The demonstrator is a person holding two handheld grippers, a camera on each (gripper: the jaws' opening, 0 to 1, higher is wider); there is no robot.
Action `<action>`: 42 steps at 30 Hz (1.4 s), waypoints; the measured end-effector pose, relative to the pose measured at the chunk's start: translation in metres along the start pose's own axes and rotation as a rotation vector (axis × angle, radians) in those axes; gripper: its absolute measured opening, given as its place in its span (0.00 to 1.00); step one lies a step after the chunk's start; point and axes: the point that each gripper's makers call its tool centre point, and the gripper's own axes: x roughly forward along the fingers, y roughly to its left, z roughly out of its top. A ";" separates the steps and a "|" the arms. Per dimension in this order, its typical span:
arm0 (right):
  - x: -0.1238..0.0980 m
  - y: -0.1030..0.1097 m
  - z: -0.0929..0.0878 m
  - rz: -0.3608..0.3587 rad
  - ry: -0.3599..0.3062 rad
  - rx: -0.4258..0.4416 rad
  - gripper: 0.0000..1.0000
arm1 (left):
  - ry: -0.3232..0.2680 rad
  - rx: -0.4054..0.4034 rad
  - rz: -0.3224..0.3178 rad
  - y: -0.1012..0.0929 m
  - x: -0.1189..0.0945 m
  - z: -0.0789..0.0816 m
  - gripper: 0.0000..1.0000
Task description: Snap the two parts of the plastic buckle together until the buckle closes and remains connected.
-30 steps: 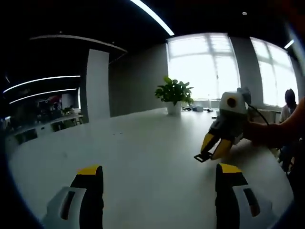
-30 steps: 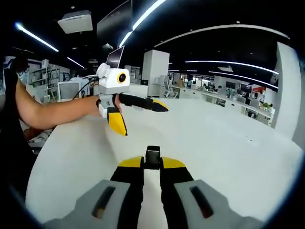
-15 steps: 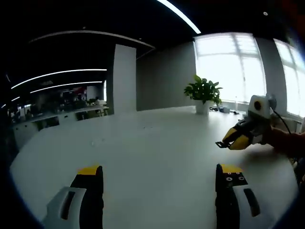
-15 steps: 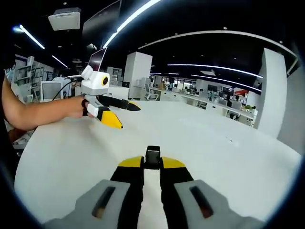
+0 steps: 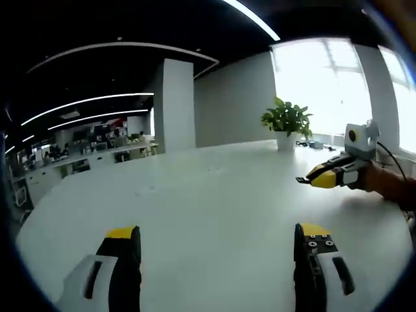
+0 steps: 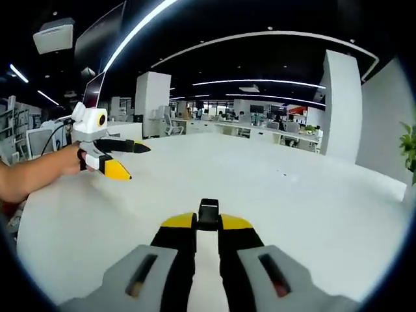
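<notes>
- Buckle part point(image 6: 208, 214): small black plastic piece pinched at the tips of the right gripper point(image 6: 208, 224), held above the white table point(image 6: 312, 214); jaws pressed together on it
- Left gripper point(image 5: 214, 237): jaws spread wide, nothing between them; I can't make out a second buckle part anywhere
- Handling, my guess: light, stiff, slick plastic; likely to twist in a tip pinch; grip the flat body and leave the mating end free
- Left gripper view: right gripper point(image 5: 311, 181) off to the right, a dark bit at its tip; potted plant point(image 5: 286, 121) and bright windows behind
- Right gripper view: left gripper point(image 6: 127, 159) at left in a hand point(image 6: 73, 161), well apart; open office behind, with a close look at the pinched part
</notes>
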 end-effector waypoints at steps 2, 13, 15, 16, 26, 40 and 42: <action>0.000 -0.001 0.001 -0.015 -0.003 0.007 0.10 | 0.001 -0.003 0.004 0.001 0.000 0.000 1.00; 0.000 -0.007 -0.003 -0.039 0.010 0.017 0.11 | -0.001 -0.019 0.001 0.002 0.000 0.000 1.00; 0.000 -0.007 -0.003 -0.038 0.013 0.018 0.11 | 0.001 -0.020 -0.003 0.001 0.000 0.000 1.00; 0.000 -0.007 -0.003 -0.039 0.012 0.017 0.11 | 0.002 -0.021 -0.003 0.001 0.000 0.000 1.00; 0.001 -0.008 -0.003 -0.040 0.010 0.019 0.11 | 0.014 -0.017 0.007 0.004 0.001 -0.002 1.00; 0.004 -0.007 -0.005 -0.045 0.012 0.009 0.11 | 0.027 0.018 0.009 0.001 0.003 -0.006 1.00; 0.005 -0.007 -0.006 -0.050 0.015 0.017 0.11 | 0.031 0.016 0.010 0.001 0.003 -0.008 1.00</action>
